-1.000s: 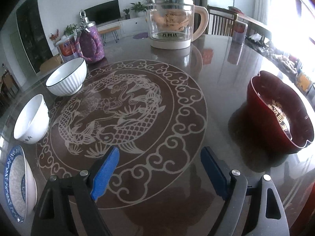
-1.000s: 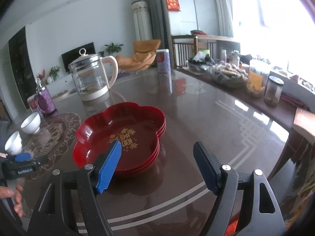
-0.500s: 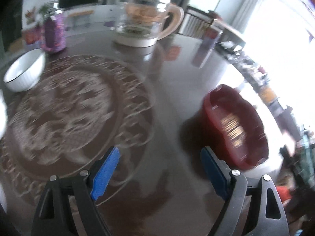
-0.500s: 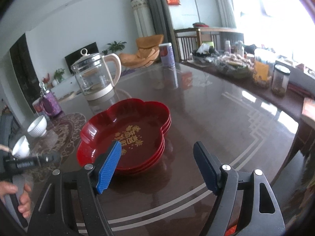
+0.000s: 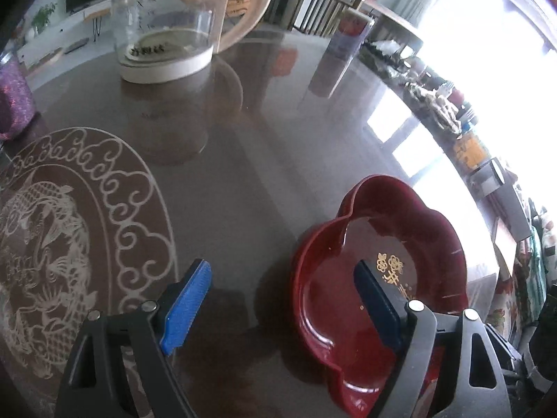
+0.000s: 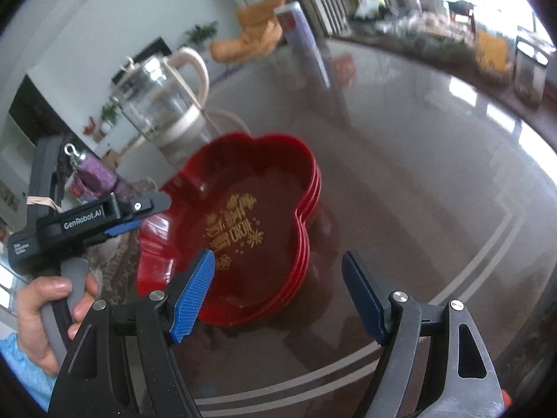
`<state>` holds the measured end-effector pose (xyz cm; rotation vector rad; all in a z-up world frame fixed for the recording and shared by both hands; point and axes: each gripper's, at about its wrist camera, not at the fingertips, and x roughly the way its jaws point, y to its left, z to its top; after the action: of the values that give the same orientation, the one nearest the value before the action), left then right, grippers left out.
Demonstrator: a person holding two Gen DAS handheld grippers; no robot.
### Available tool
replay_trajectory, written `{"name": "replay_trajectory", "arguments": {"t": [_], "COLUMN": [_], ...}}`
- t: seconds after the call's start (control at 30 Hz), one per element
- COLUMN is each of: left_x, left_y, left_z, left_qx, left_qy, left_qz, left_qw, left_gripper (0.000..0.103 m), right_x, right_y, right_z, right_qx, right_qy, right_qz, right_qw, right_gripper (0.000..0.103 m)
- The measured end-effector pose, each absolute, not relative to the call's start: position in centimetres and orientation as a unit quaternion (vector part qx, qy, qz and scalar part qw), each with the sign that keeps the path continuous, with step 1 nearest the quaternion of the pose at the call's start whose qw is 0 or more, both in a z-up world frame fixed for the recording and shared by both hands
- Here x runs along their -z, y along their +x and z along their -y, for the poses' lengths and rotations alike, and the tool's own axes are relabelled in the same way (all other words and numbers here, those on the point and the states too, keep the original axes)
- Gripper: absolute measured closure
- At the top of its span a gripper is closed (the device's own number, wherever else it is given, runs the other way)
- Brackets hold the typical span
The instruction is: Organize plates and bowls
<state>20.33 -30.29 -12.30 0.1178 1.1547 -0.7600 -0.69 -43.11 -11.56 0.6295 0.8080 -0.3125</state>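
A stack of red flower-shaped plates [image 5: 400, 244] with gold characters sits on the dark glossy table; it also shows in the right wrist view [image 6: 243, 216]. My left gripper [image 5: 282, 296] is open and empty, low over the table, with its right finger over the stack's near rim. In the right wrist view the left gripper [image 6: 139, 209] is held by a hand at the stack's left edge. My right gripper [image 6: 278, 285] is open and empty, just in front of the stack. The white bowls are out of view.
A glass kettle [image 5: 167, 24] stands at the back of the table, also in the right wrist view [image 6: 163, 104]. A purple jar [image 5: 14, 97] is at far left. A tall can [image 5: 348, 38] and jars and snacks [image 6: 487, 45] line the far edge. A dragon pattern [image 5: 69, 237] marks the table.
My left gripper has swung right, from the dragon pattern and white bowls to the red plate stack. My right gripper has moved closer to the stack. Both stay open.
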Motion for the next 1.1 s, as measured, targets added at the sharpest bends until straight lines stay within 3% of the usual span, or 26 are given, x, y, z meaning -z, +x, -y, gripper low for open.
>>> {"name": "replay_trajectory", "arguments": {"t": [0.13,0.17,0.2,0.23,0.53,0.97,1.03,1.07,1.1], "left_x": [13.7,13.8,13.8,13.8,12.1,13.5,13.6,13.5,13.4], "left_y": [20.4,20.3,20.3,20.2,21.4,31.3,31.4,31.4,31.4], "left_z": [30.8,30.8,30.8,30.8,27.5,24.4,24.2,24.0,23.7], "left_qx": [0.36,0.369,0.375,0.377,0.365,0.289,0.292,0.289,0.287], "left_qy": [0.049,0.036,0.029,0.026,-0.021,-0.025,-0.027,-0.026,-0.025], "left_qz": [-0.558,-0.559,-0.559,-0.558,-0.522,-0.503,-0.495,-0.492,-0.488], "left_qw": [0.746,0.742,0.739,0.739,0.771,0.814,0.818,0.821,0.824], "left_gripper": [0.066,0.074,0.078,0.082,0.086,0.086,0.081,0.074,0.068], "right_x": [12.6,12.9,13.2,13.5,12.1,12.8,13.1,13.1,12.9], "right_y": [-0.3,-0.3,-0.3,-0.3,1.9,14.9,15.5,15.6,15.4], "right_z": [43.7,43.8,43.9,43.9,42.9,40.8,40.7,40.7,40.7], "right_qx": [0.151,0.151,0.144,0.139,0.125,0.095,0.094,0.093,0.09], "right_qy": [0.331,0.341,0.354,0.361,0.315,0.255,0.256,0.257,0.258], "right_qz": [-0.4,-0.402,-0.404,-0.409,-0.4,-0.416,-0.413,-0.411,-0.405], "right_qw": [0.841,0.837,0.831,0.826,0.852,0.868,0.869,0.87,0.872], "right_gripper": [0.027,0.033,0.054,0.067,0.068,0.069,0.068,0.064,0.045]}}
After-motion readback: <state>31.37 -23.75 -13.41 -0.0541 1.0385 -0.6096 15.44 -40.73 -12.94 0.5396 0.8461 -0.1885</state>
